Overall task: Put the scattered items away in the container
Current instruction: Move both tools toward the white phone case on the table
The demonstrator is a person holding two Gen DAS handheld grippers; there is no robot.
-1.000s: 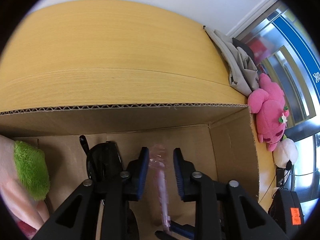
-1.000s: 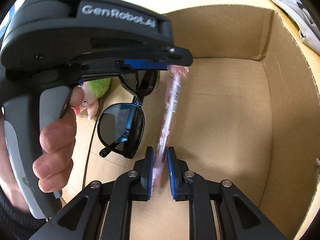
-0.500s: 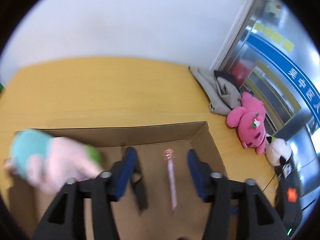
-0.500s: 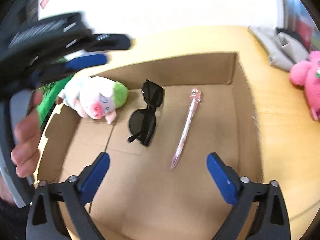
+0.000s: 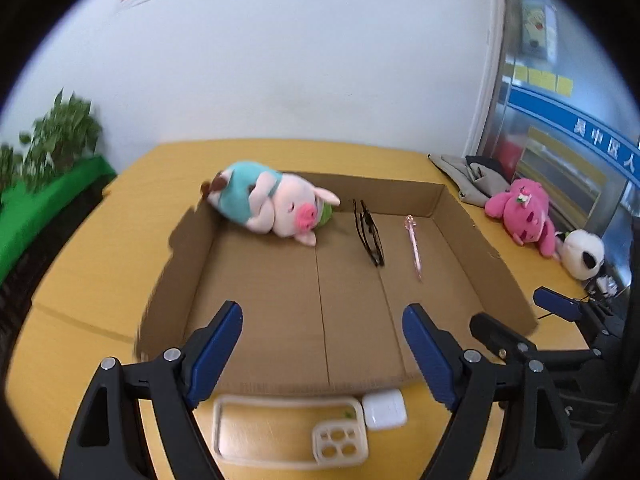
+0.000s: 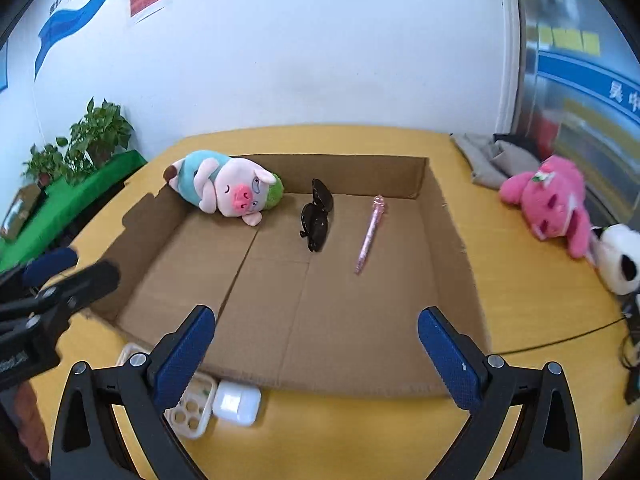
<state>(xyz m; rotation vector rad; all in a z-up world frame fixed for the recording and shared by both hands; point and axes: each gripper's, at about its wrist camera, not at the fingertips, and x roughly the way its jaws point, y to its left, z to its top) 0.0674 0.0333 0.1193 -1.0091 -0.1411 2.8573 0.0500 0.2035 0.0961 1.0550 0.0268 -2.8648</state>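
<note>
A shallow cardboard box [image 5: 486, 256] [image 6: 452, 240] lies on the yellow table. Inside it lie a pink pig plush [image 5: 272, 208] [image 6: 224, 188], black sunglasses [image 5: 370, 232] [image 6: 316, 216] and a pink pen [image 5: 414, 246] [image 6: 370, 232]. A clear phone case [image 5: 288, 432] [image 6: 188, 404] and a white earbud case [image 5: 384, 408] [image 6: 236, 402] lie on the table in front of the box. My left gripper [image 5: 322, 350] is open and empty above the box's near edge. My right gripper [image 6: 316, 354] is open and empty, also near the front edge.
A pink plush [image 5: 524, 212] [image 6: 556, 200], a panda plush [image 5: 582, 252] [image 6: 620, 256] and a grey cloth [image 5: 464, 174] [image 6: 488, 156] lie on the table's right side. Potted plants [image 6: 92, 136] stand at the left on green cover.
Both grippers have pulled back and up out of the box and opened wide. The right gripper let go of the pink pen, which now lies in the box.
</note>
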